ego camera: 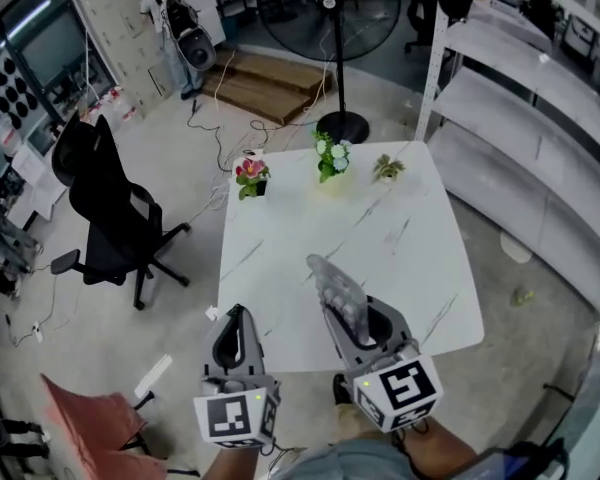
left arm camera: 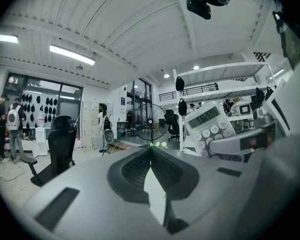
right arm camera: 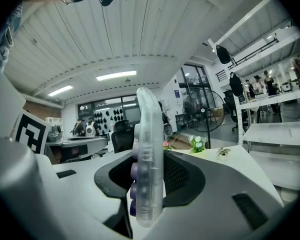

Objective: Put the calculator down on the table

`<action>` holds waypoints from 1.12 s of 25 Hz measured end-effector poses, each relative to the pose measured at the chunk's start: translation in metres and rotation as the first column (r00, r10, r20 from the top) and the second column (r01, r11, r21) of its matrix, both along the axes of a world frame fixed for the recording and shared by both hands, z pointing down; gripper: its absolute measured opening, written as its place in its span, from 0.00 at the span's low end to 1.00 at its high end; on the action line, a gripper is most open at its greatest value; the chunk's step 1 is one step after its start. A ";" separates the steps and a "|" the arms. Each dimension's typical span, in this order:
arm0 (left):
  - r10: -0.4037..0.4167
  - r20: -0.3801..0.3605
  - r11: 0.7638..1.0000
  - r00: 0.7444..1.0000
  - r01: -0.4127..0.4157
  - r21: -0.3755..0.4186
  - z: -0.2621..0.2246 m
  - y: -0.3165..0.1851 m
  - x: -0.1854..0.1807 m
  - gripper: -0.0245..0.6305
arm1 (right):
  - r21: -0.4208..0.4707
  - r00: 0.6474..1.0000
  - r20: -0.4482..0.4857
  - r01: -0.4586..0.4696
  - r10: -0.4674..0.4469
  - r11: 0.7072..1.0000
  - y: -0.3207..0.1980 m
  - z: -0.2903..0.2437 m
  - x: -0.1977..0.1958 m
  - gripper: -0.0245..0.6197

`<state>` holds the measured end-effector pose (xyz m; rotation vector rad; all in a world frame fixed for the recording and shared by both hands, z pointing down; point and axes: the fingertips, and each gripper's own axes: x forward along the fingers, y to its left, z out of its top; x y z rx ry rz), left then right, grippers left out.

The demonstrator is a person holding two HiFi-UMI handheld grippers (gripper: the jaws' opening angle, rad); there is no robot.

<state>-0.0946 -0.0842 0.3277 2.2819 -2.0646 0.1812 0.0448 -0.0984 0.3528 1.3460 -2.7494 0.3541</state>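
Now, calculator (right arm camera: pixel 149 174): standing on its thin edge in the middle of the right gripper view, keys facing the frame's left; it is hanging over the near part of the table, low in the centre of the head view, and not yet resting on it
Right gripper (right arm camera: pixel 151 156): its jaws are clamping the calculator by its keyed front and its back, standing partly apart only because the body is filling the gap; gripping the flat faces is probably stopping the smooth case from sliding
Left gripper (left arm camera: pixel 151 149): its jaws are lying together with nothing between them; it is riding beside the right one at the lower left of the head view, seemingly idle since one grip is carrying the load
Table (ego camera: pixel 280 268): showing bare white marbled top right under and ahead of the calculator, which looks like the landing place
Potted plants (ego camera: pixel 331 156): three are sitting along the far edge, in the upper middle of the head view, well apart from the calculator
Step in hand: apparently bringing the calculator in over the table before lowering
Risk: being held on edge, it is likely needing a roll to flat, or it may be toppling on release
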 end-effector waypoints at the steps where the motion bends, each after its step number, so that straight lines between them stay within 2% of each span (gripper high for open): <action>1: 0.000 0.002 1.000 1.000 0.000 0.005 -0.002 -0.008 0.000 0.05 | 0.004 1.000 0.003 0.005 -0.005 1.000 -0.009 -0.002 -0.001 0.26; 4: 0.002 0.008 0.999 1.000 -0.002 0.032 -0.012 -0.026 0.000 0.05 | 0.018 1.000 0.007 0.017 -0.018 1.000 -0.031 -0.010 -0.005 0.26; 9: -0.044 0.009 0.997 0.999 0.043 0.071 -0.033 -0.039 -0.014 0.05 | 0.037 0.999 0.017 0.038 -0.038 0.999 -0.053 -0.025 -0.014 0.26; 14: -0.073 0.022 0.991 0.997 0.070 0.118 -0.047 -0.048 -0.028 0.05 | 0.097 0.998 0.031 0.053 -0.056 0.994 -0.070 -0.042 -0.026 0.26; 18: -0.090 0.010 0.989 0.996 0.089 0.115 -0.045 -0.055 -0.042 0.05 | 0.090 0.998 0.019 0.064 -0.066 0.994 -0.079 -0.041 -0.038 0.26; 21: -0.078 0.006 0.989 0.997 0.077 0.129 -0.041 -0.064 -0.050 0.05 | 0.092 0.998 0.006 0.068 -0.069 0.993 -0.086 -0.039 -0.051 0.26; 28: -0.066 -0.005 0.992 0.998 0.066 0.106 -0.035 -0.084 -0.082 0.05 | 0.058 0.998 -0.023 0.065 -0.063 0.996 -0.104 -0.028 -0.082 0.26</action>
